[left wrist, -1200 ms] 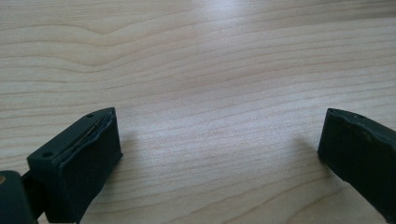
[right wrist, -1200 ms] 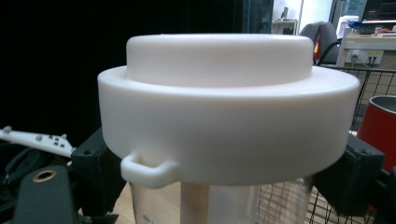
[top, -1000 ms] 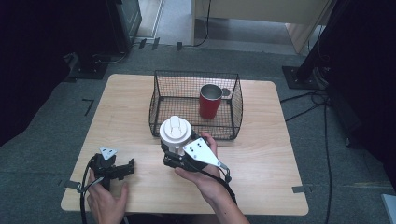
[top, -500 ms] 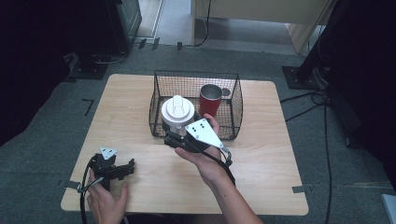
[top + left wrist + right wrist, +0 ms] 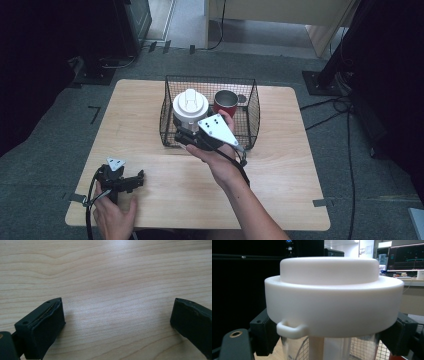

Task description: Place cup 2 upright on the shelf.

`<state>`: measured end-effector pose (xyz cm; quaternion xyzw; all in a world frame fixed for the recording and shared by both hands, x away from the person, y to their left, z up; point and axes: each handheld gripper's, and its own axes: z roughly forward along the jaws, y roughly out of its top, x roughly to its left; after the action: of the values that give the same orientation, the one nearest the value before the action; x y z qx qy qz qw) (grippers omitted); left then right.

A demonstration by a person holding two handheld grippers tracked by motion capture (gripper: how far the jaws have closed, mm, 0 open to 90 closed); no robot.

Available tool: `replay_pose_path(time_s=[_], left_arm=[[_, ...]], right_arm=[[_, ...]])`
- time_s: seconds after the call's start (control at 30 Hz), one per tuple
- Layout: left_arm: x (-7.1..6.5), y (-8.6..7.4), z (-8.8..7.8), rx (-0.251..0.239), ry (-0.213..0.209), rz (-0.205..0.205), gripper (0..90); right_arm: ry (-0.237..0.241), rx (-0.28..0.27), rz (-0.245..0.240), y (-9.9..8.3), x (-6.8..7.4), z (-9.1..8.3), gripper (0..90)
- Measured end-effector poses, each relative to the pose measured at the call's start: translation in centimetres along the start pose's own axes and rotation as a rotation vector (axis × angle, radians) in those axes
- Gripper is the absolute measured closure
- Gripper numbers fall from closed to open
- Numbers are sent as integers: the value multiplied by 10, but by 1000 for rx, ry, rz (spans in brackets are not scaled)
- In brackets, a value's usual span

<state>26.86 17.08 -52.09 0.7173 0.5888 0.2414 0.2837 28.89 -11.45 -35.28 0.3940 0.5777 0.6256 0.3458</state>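
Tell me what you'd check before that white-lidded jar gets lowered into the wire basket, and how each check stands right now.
1. Grip on the jar: ok. The right tool is shut on its clear body just under the white lid.
2. Jar upright: ok, the lid looks level in the right gripper view.
3. Jar above the basket rim: ok, seemingly; in the high view it is over the basket's left half.
4. Free room inside: ok, I think. The red cup stands in the right part, beside the jar.
5. Jar clear of the cup: cannot tell, the hand covers the gap.
6. Left tool out of the way: ok, open, over the table near its front edge.
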Motion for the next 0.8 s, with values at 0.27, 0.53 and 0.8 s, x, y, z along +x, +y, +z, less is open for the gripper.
replay_pose_path(time_s=[0.27, 0.53, 0.8], left_arm=[[0, 0, 0, 0, 0, 0, 0], [0, 0, 0, 0, 0, 1, 0], [0, 0, 0, 0, 0, 1, 0]], right_arm=[[-31, -10, -10, 7, -3, 12, 156], [-55, -12, -9, 12, -8, 25, 156], [-69, -34, -7, 16, -12, 39, 156]])
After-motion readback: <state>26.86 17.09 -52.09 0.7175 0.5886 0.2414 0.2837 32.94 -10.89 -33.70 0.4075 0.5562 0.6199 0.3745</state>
